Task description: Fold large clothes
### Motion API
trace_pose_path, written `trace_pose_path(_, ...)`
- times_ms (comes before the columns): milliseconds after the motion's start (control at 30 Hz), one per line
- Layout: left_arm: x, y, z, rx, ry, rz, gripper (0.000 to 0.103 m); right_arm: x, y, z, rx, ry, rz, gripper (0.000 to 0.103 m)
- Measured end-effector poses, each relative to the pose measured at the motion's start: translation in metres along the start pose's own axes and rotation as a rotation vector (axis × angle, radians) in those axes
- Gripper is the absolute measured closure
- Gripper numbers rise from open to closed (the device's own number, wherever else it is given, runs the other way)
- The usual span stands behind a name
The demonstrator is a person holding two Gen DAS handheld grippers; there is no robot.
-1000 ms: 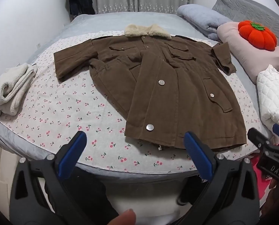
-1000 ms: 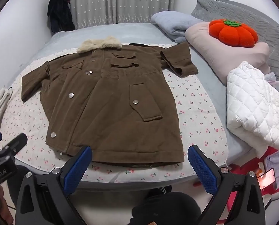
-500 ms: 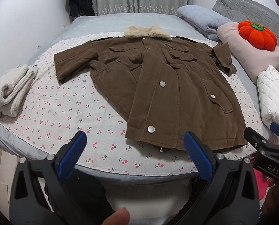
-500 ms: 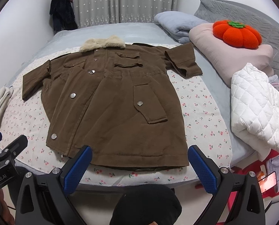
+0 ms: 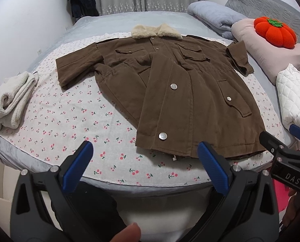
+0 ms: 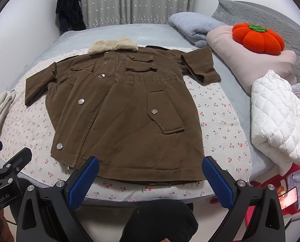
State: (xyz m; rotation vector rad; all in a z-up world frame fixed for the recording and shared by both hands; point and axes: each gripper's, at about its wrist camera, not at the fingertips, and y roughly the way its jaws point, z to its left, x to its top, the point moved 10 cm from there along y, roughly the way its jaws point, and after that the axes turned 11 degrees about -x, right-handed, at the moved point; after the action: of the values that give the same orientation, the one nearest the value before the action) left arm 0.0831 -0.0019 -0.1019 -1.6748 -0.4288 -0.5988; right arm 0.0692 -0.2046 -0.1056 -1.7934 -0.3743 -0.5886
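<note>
A brown coat [image 5: 182,92] with a cream fleece collar [image 5: 156,31] lies flat, front up, on a cherry-print sheet [image 5: 65,121] on the bed; it also shows in the right wrist view [image 6: 125,109]. Both sleeves lie spread out to the sides. My left gripper [image 5: 146,157] is open and empty, hovering just off the bed's near edge, by the coat's hem. My right gripper [image 6: 150,171] is open and empty, over the hem. Each gripper shows at the edge of the other's view.
A folded white towel [image 5: 10,98] lies at the sheet's left edge. A white quilted jacket [image 6: 277,117], a pink pillow [image 6: 251,56] with an orange pumpkin cushion [image 6: 257,37] and a rolled grey blanket [image 6: 192,26] lie on the right. Dark clothes [image 6: 69,12] hang on the back wall.
Both grippers have moved a little forward toward the bed and the coat's hem. Both stay open. The coat has not moved.
</note>
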Motion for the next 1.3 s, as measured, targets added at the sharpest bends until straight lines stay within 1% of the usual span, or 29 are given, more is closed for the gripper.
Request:
trace_pose_path(300,-0.0018,0.0006,0.002,-0.008,-0.016,-0.002,0.0,0.0,0.0019,0.0016,-0.002,-0.004,0.006,0.0)
trace_pose_path(967,-0.0019,0.0019,0.0025,-0.005,-0.019,0.004,0.0,-0.0022,0.006,-0.0042,-0.012,0.001,0.013,0.0)
trace_pose_path(1300,-0.0027,0.0036,0.0024,-0.003,-0.02,0.006,0.0,-0.0034,0.0085,-0.0008,-0.014,-0.016,0.02,0.0)
